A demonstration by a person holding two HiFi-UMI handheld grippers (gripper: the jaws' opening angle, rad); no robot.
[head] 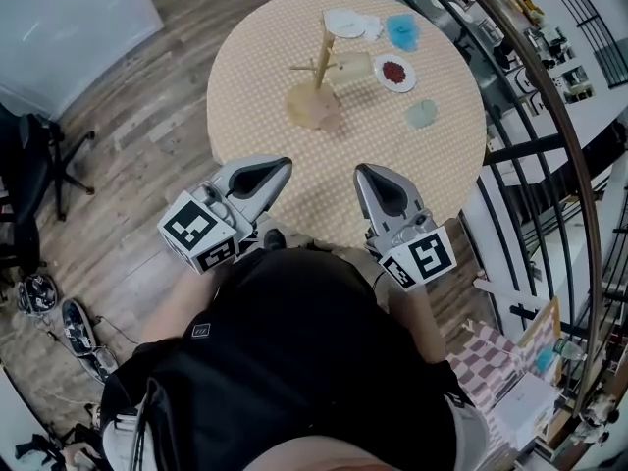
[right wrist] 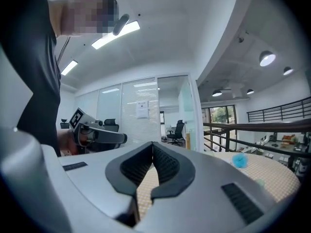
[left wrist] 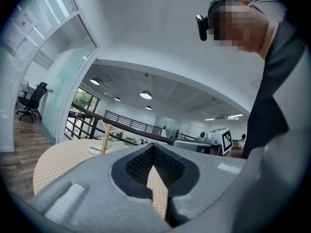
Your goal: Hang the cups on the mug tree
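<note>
A wooden mug tree (head: 319,67) stands on the far half of the round beige table (head: 255,77), and shows small in the left gripper view (left wrist: 104,138). Around it lie a white cup (head: 343,23), a blue cup (head: 402,31), a cream cup (head: 354,65), a red-and-white cup (head: 394,73) and a pale green cup (head: 422,114). My left gripper (head: 283,167) hovers at the near table edge, shut and empty (left wrist: 153,147). To its right my right gripper (head: 364,173) is also shut with nothing in it (right wrist: 152,144). The blue cup (right wrist: 239,160) appears far right in the right gripper view.
A curved black railing (head: 549,96) runs close along the table's right side. An office chair (head: 39,165) and shoes (head: 78,327) are on the wood floor at left. A frosted glass panel (head: 69,18) stands at top left.
</note>
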